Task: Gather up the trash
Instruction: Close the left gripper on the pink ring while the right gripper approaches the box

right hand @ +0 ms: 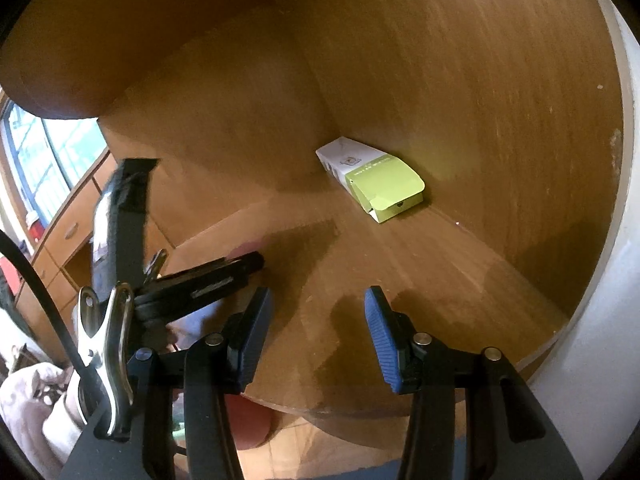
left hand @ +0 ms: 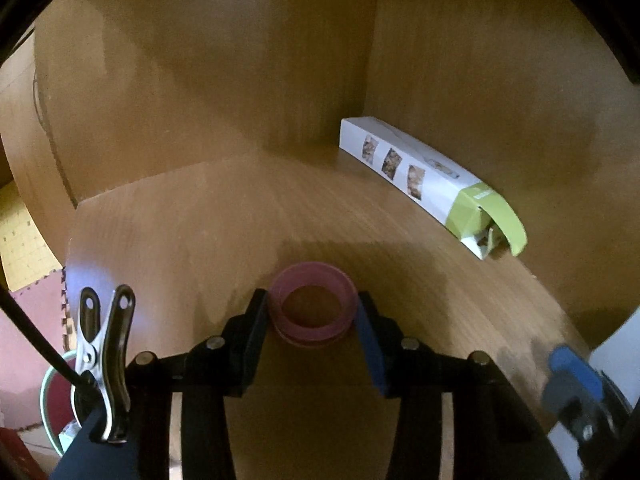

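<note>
My left gripper clamps the pink ring across its rim (light, stiff, probably slick); right gripper gapes empty.

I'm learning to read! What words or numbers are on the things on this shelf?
Green-and-white carton: small print on its green end, too blurred to read in both views.
Carton's white side: three little pictures, no words I can read.
Pink tape roll: no words.

Both wrist views down into shelf; shared box
</note>
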`<state>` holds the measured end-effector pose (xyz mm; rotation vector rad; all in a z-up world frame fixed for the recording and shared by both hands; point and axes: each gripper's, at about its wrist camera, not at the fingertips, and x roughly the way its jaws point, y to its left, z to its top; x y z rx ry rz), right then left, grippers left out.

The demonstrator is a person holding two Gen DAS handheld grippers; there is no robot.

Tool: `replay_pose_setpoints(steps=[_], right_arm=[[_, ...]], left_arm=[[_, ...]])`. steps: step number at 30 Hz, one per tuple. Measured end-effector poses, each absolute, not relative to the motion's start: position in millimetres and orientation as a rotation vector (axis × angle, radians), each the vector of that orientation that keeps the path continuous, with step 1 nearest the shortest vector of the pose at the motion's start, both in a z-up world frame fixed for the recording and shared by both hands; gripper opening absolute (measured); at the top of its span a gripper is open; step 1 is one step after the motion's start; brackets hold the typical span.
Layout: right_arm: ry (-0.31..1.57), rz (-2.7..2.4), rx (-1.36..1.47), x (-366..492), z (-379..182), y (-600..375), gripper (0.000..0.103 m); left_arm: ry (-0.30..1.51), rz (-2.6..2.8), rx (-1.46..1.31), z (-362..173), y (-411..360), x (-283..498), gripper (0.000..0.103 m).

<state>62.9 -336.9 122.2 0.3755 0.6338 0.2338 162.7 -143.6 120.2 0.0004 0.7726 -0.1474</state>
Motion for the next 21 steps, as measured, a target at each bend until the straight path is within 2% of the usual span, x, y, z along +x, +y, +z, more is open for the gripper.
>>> replay_pose_setpoints(steps=[10,16,21], right_arm=[[0.655,0.132,0.35,87,128,-345,0.049],[0.708,0.048,0.243,119,127,-347,0.049],[0.741,0.047,0.283,143,127,-351,0.049]], left_arm=[[0.785,-0.131,-0.058,123,-122,162,0.045],[0.771,-0.137,-0.059,122,-120,163,0.045],[0.773,-0.157,-0.085,124,-116,161,0.045]])
